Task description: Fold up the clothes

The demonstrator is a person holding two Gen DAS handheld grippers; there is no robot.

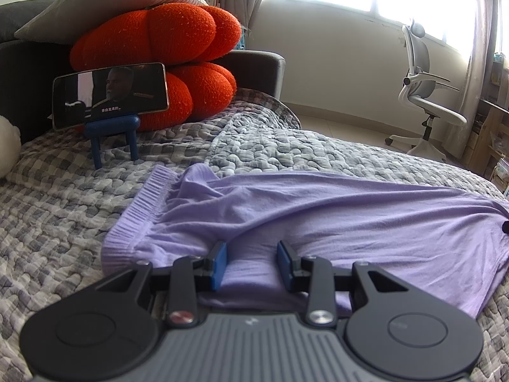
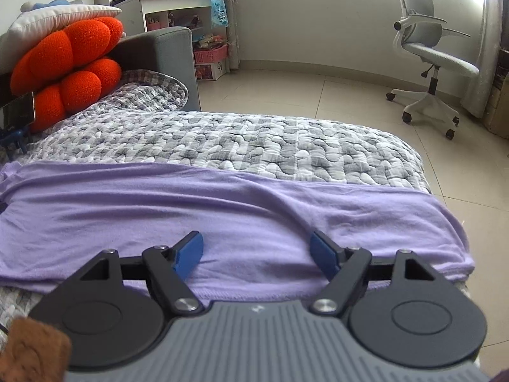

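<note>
A lilac garment [image 1: 318, 216] with a ribbed band [image 1: 140, 213] at its left end lies spread across the grey checked quilt [image 1: 63, 222]. My left gripper [image 1: 251, 254] is open, its blue pads [image 1: 219, 264] resting low over the near edge of the garment close to the ribbed band. In the right wrist view the same garment [image 2: 222, 210] stretches across the bed. My right gripper [image 2: 257, 248] is open wide just above its near edge, with cloth between the fingers but not pinched.
A phone [image 1: 109, 94] on a blue stand [image 1: 113, 137] sits at the head of the bed before orange cushions [image 1: 159, 47] and a grey pillow [image 1: 105, 3]. The bed's right edge drops to tiled floor [image 2: 350, 95]. A white office chair [image 2: 429, 51] stands beyond.
</note>
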